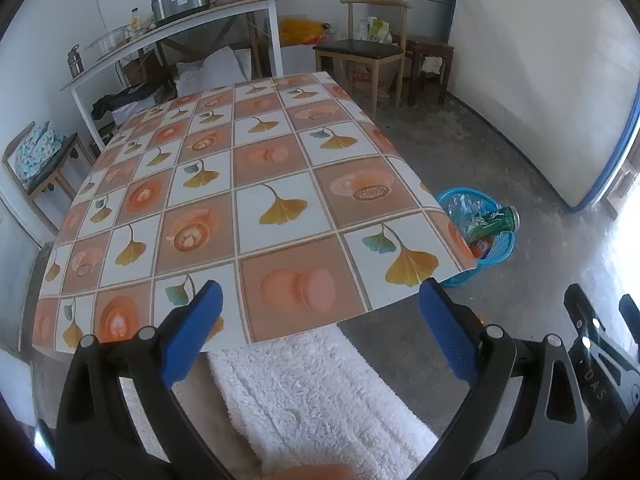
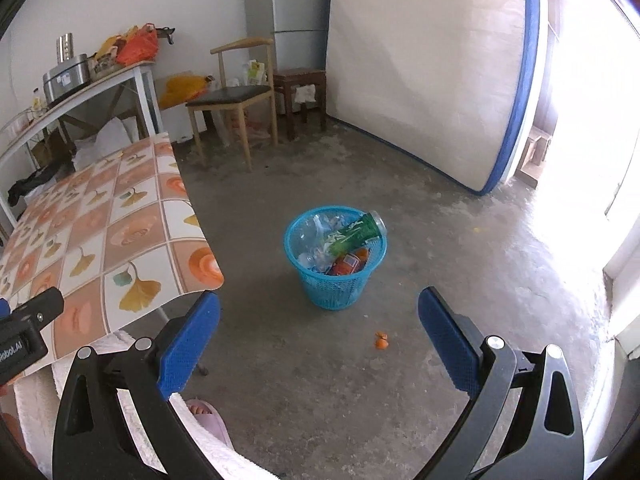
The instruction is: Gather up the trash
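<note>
A blue mesh trash basket (image 2: 336, 288) stands on the concrete floor beside the table's corner. It holds a green can (image 2: 360, 232), an orange bottle (image 2: 349, 263) and clear crumpled plastic. The same basket (image 1: 496, 250) shows past the table's right edge in the left wrist view. A small orange scrap (image 2: 381, 341) lies on the floor in front of the basket. My right gripper (image 2: 319, 316) is open and empty, held above the floor short of the basket. My left gripper (image 1: 320, 312) is open and empty over the near edge of the table (image 1: 224, 184), whose patterned cloth is bare.
A white fluffy garment (image 1: 316, 396) covers the person's lap below the left gripper; a pink slipper (image 2: 208, 414) shows by the right gripper. A wooden chair (image 2: 236, 100), a stool, a fridge and a leaning mattress (image 2: 432, 72) stand at the back. A cluttered side table (image 1: 180, 28) lines the wall.
</note>
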Demonstrator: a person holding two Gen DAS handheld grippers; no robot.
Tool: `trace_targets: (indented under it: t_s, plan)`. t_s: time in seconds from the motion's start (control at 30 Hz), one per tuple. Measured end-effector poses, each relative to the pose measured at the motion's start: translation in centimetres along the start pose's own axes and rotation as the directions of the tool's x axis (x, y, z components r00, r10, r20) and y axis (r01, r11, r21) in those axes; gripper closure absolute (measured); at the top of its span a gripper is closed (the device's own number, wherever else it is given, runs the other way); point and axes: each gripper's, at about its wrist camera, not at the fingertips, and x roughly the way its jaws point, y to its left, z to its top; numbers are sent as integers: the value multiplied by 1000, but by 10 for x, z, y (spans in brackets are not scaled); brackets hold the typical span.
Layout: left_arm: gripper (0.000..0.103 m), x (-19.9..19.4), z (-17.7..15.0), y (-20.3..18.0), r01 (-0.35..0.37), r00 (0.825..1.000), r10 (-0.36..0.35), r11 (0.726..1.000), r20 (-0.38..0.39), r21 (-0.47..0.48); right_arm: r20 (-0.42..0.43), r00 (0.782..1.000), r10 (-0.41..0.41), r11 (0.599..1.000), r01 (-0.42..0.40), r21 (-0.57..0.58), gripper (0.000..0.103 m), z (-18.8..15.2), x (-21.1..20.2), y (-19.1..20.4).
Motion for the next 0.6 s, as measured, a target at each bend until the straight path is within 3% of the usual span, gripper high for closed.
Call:
trace_targets:
  t_s: [0.6]
  plan:
    - [9,-3,-6,39,-119,993,117,988,-32,-101,-13,1000,23,998,-23,-51,6,-2,1,14]
